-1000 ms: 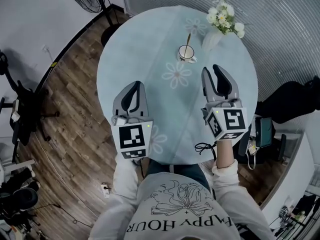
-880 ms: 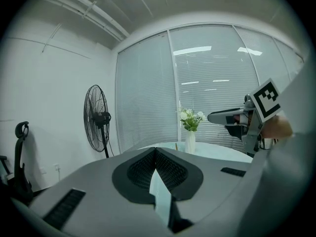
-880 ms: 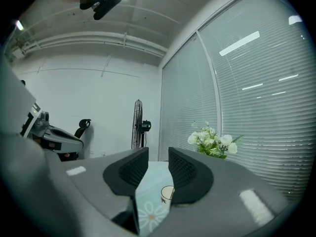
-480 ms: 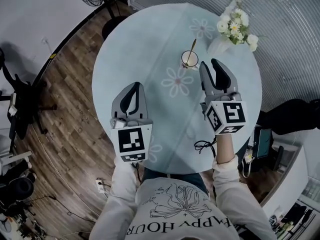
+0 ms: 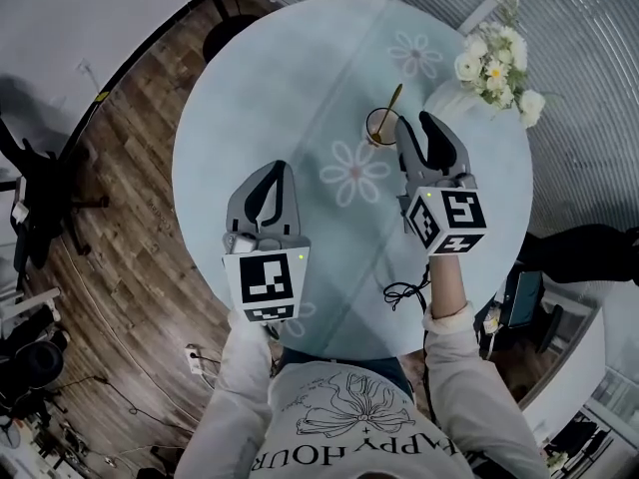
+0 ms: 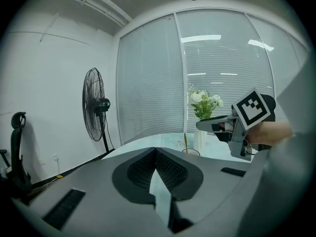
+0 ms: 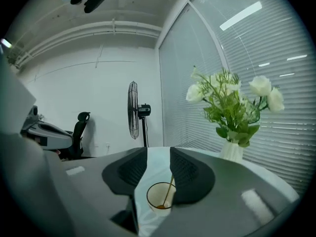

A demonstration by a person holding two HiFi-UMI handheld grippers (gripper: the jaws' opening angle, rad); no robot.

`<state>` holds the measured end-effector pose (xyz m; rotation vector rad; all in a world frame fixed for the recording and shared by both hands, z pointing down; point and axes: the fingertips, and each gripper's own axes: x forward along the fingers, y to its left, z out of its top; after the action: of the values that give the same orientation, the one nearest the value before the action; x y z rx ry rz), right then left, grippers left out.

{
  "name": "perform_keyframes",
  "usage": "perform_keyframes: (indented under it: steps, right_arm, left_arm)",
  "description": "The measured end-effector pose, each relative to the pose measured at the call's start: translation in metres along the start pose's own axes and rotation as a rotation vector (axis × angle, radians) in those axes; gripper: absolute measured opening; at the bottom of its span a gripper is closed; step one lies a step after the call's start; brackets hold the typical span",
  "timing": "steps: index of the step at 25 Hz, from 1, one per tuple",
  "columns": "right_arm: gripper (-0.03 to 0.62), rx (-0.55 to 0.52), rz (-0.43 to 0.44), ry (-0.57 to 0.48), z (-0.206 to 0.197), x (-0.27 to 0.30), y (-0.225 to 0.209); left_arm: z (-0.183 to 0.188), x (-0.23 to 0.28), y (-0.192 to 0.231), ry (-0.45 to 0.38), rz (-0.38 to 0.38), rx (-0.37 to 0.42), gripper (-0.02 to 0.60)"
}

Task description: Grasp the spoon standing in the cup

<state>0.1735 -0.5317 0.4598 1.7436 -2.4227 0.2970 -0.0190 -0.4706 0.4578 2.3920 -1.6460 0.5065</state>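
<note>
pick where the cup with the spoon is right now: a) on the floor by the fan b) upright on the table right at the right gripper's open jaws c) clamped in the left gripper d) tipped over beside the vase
b: the right gripper view shows the cup upright on the table in the gap of the right gripper, whose jaws have just been opening and press on nothing; the spoon leans in it.
</note>
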Motion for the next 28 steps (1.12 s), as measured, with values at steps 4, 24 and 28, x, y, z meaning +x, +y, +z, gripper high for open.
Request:
perform_keyframes:
  steps: [4, 24, 28]
  right_arm:
    - [0.156, 0.012, 0.001, 0.037, -0.019, 0.018, -0.014]
    - [0.153, 0.016, 0.054, 0.119, -0.083, 0.077, -0.044]
    - [0.116, -0.003, 0.045, 0.124, -0.087, 0.083, -0.047]
  left_arm:
    - [-0.008, 0.016, -0.002, 0.021, -0.002, -0.004, 0.006]
    - [-0.050, 0.058, -0.010, 0.100, -0.004, -0.040, 0.006]
    - [-0.053, 0.061, -0.007, 0.114, -0.001, -0.049, 0.006]
